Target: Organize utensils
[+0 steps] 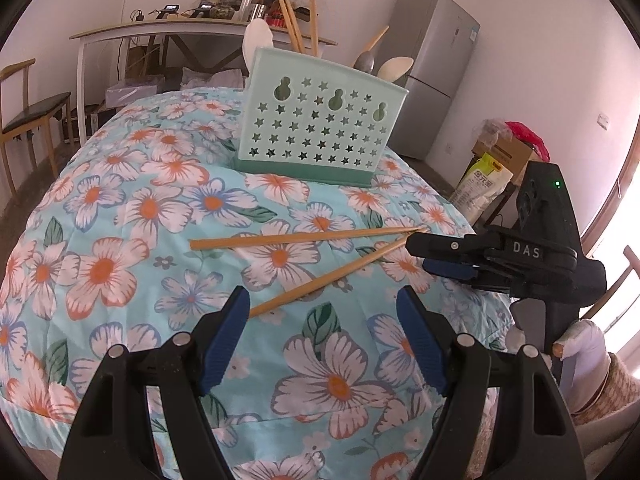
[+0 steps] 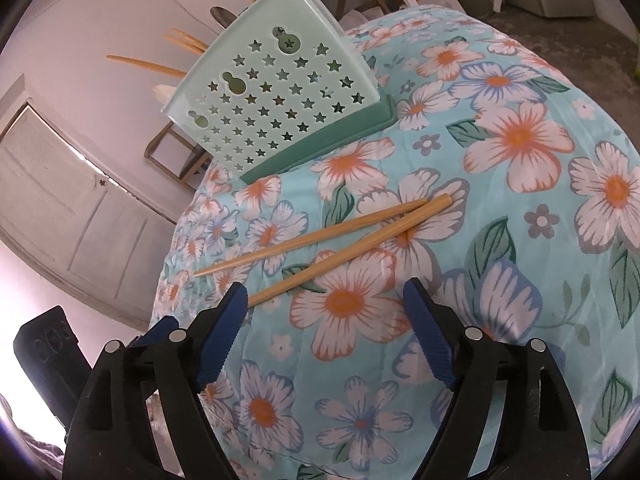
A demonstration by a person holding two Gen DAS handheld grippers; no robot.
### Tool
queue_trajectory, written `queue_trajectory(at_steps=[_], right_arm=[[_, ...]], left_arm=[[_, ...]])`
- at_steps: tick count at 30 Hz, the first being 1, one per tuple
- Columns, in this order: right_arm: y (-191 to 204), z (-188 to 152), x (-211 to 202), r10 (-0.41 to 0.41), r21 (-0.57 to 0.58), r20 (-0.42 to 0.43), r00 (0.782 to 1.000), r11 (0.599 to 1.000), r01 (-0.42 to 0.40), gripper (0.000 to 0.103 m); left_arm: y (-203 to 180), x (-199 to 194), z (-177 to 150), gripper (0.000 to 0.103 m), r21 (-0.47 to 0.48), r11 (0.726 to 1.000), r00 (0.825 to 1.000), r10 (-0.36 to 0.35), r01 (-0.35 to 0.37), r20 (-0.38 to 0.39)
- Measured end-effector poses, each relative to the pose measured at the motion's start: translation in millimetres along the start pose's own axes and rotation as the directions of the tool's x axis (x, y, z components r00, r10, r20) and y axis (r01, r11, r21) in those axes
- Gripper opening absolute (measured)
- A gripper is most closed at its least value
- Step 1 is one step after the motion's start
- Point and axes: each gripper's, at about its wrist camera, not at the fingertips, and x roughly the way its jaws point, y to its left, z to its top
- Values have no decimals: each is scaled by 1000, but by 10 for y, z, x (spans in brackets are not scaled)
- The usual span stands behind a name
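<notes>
Two wooden chopsticks lie loose on the floral tablecloth, one nearly level and one slanting, their thin tips close together at the right. Behind them stands a mint-green utensil holder with star holes, holding chopsticks and spoons. My left gripper is open, and the slanting chopstick's thick end lies beside its left pad. My right gripper comes in from the right near the chopstick tips. In the right wrist view the right gripper is open, with the nearer chopstick ending by its left pad and the holder behind.
A cluttered side table stands against the back wall, with a grey fridge to its right. A wooden chair is at the left. Boxes and bags sit at the right. A white door is beyond the table edge.
</notes>
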Motion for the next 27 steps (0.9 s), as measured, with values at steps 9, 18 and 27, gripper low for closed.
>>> queue_trajectory(at_steps=[9,18,27], right_arm=[[-43,18,0,28,32,-8,1000,999,-27,77],[-77,29,-21,39,56,-18,999,998,-38,77],[-82,26,-29,47,72,-21,999,996,-45,77]], left_arm=[[-12,28,-6,74,15,1000,1000,-3,3,-3],[-91,-40,-26,74,35,999,1000,-26,26,10],[-125,-59,-50,74,41,999,999,-33,33,12]])
